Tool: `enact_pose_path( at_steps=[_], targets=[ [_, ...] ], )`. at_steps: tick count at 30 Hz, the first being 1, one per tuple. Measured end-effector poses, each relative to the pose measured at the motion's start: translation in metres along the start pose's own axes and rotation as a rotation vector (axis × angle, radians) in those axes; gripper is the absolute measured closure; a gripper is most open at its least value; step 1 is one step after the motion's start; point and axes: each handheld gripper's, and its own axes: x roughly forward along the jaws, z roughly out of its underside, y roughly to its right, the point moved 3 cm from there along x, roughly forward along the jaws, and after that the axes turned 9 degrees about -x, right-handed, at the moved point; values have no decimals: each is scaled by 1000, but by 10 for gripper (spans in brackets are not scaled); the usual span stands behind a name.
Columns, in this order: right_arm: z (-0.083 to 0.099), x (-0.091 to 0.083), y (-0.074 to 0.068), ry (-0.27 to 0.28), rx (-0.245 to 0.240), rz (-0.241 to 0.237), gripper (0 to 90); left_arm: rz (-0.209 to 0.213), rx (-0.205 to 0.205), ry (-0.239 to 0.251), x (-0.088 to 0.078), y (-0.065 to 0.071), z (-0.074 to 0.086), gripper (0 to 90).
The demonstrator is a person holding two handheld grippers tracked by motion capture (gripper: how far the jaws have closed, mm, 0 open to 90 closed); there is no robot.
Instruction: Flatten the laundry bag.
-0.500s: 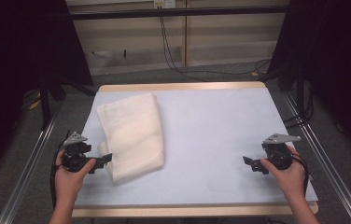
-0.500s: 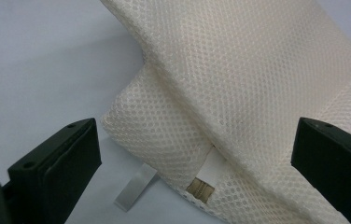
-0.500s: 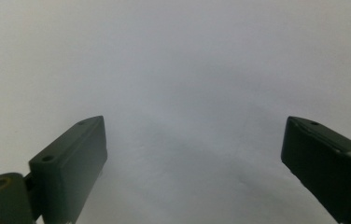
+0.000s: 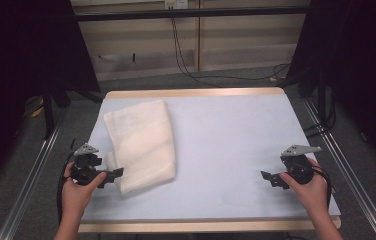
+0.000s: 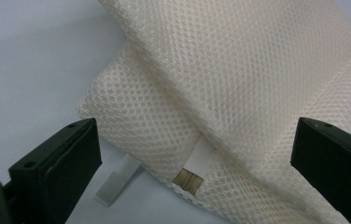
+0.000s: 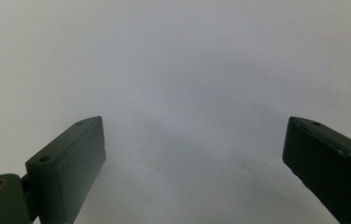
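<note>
since half a second ago little has shifted: our left tongs (image 4: 117,173) sit at the same near left corner of the folded cream mesh cloth (image 4: 142,145), which lies unmoved on the left half of the worktop (image 4: 236,145). in the left gripper view the tongs (image 5: 192,154) stand apart, nothing pinched, with the cloth's corner (image 5: 173,140) and its white tag (image 5: 200,156) lying between them. our right tongs (image 4: 267,178) hover well apart from the cloth, also spread, over bare worktop (image 6: 178,70). we judge the grasp on the corner is lined up but not yet made
</note>
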Motion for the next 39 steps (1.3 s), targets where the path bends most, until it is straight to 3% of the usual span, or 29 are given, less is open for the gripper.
enact_pose_path(
  at_steps=[13,19,21,28,39],
  targets=[
    [0,2,-2,4,-13,-7,56,-22,-29,-48,13,-5,10,21],
    [0,3,-4,-2,-18,-14,56,11,-67,-64,23,-7,15,52],
    [0,4,-5,-12,-20,-12,56,12,-82,-66,24,-5,14,79],
    [-1,5,-5,-8,-34,-11,56,-4,-61,-71,23,-1,14,246],
    [-1,6,-5,-11,-38,-10,57,24,-90,-71,18,4,10,516]
  ],
)
